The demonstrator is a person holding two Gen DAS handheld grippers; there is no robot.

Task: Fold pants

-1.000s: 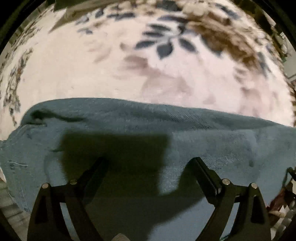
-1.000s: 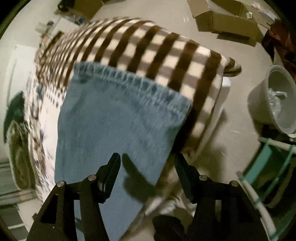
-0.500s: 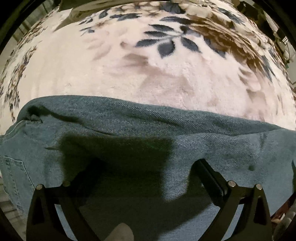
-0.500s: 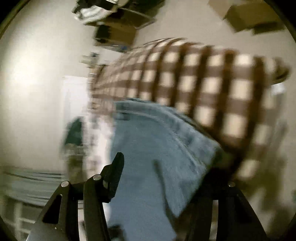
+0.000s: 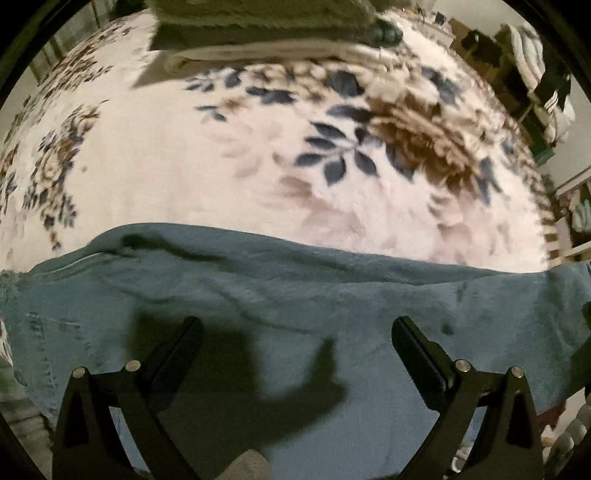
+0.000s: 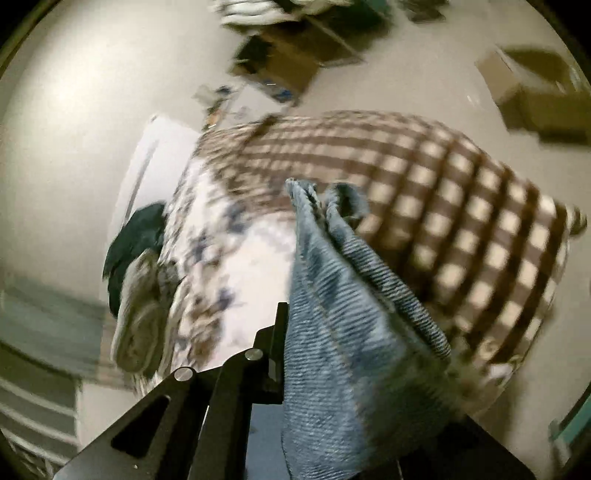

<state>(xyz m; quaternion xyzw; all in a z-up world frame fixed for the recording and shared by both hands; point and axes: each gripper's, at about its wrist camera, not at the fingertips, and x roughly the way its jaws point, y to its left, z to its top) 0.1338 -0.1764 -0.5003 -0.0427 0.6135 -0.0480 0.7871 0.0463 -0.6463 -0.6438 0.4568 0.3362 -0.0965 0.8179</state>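
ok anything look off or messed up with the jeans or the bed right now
Mostly tidy. The jeans lie fairly flat across the floral blanket, with a few shallow creases and small dark spots near their right side. The left gripper hovers open above them. The right gripper has the hem end bunched and twisted rather than flat.

A bed covered w/ a cream floral blanket filled most of the room; its foot end wore a brown-and-cream checked blanket. Beyond that foot end lay pale bare floor w/ blurred cardboard boxes. A folded beige blanket sat at the bed's far edge. Cluttered shelves stood beside the bed. Light was dim, warm.
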